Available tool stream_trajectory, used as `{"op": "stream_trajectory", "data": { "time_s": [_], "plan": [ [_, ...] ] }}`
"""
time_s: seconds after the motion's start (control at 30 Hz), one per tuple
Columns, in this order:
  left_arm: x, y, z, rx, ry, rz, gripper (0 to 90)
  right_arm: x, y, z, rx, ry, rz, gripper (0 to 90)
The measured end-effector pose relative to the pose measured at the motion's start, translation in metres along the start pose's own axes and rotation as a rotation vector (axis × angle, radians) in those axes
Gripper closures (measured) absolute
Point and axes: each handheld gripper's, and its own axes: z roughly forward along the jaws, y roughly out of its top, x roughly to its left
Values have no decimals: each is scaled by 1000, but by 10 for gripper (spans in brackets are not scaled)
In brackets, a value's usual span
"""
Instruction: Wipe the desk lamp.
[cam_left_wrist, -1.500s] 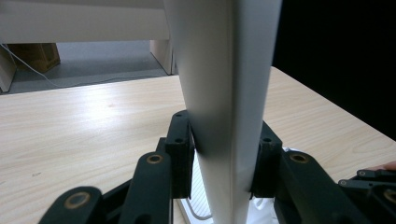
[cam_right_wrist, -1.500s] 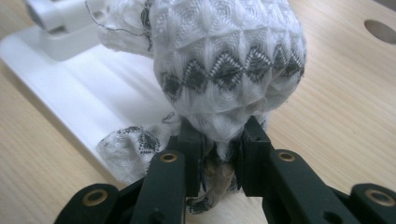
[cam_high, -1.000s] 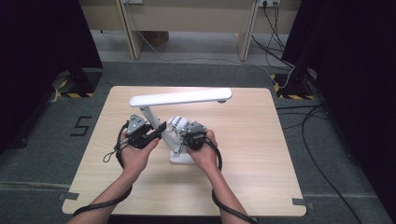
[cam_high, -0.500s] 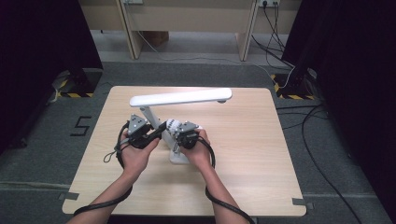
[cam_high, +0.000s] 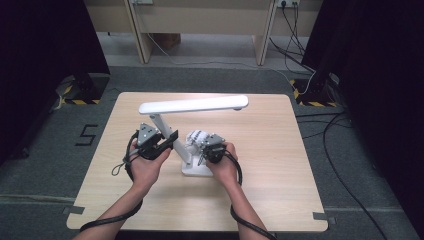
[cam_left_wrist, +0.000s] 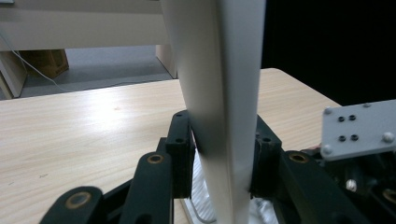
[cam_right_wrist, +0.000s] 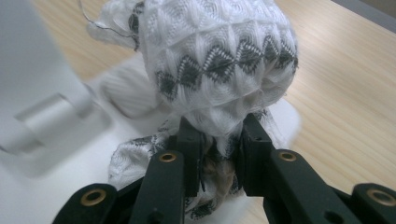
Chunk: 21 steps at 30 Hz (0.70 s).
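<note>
A white desk lamp stands mid-table, with a long flat head, a slanted arm and a flat base. My left gripper is shut on the lamp arm, one jaw pad on each side of it. My right gripper is shut on a bunched white cloth with black diamond patterning. The cloth rests on the lamp base, right beside the foot of the arm.
The light wooden table has bare surface all around the lamp. Both forearms come in from its near edge, each gripper trailing a black cable. Beyond the far edge are desk legs and floor cables.
My right gripper, still holding the cloth, slid a little left over the lamp base and then back to the right. My left gripper has kept its grip on the arm and stayed still.
</note>
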Motion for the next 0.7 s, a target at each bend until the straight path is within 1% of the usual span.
{"op": "stream_trajectory", "data": {
  "time_s": [0.03,0.07,0.1,0.2,0.33,0.4,0.47,0.53,0.6,0.63,0.67,0.7],
  "plan": [
    [0,0,0,0,0,-1,672,-4,-2,-1,3,-11,8,750],
    [0,0,0,-1,1,-2,673,-9,-5,-3,12,-29,5,750],
    [0,0,0,-2,1,-2,673,-15,-8,-6,30,-62,6,750],
    [0,0,0,-1,0,-3,673,-28,-13,-12,57,-104,25,749],
    [0,-1,-1,-4,0,-4,673,-35,-10,-18,36,-115,41,749],
    [0,-1,-1,-6,-1,-5,672,-35,-3,-20,13,-103,53,749],
    [0,-1,-1,-7,-1,-6,672,-30,7,-19,-14,-91,47,749],
    [0,-1,-1,-6,-1,-5,672,-22,19,-17,-35,-63,33,748],
    [0,-2,-1,-9,-1,-7,672,-11,31,-10,-53,-29,18,748],
    [0,-2,-2,-10,-1,-9,672,-8,34,-8,-56,-18,13,748],
    [0,-2,-2,-11,-3,-9,671,-2,38,-4,-56,-5,26,748],
    [0,-2,-2,-13,-4,-8,670,2,41,-1,-56,11,28,748]
  ]
}}
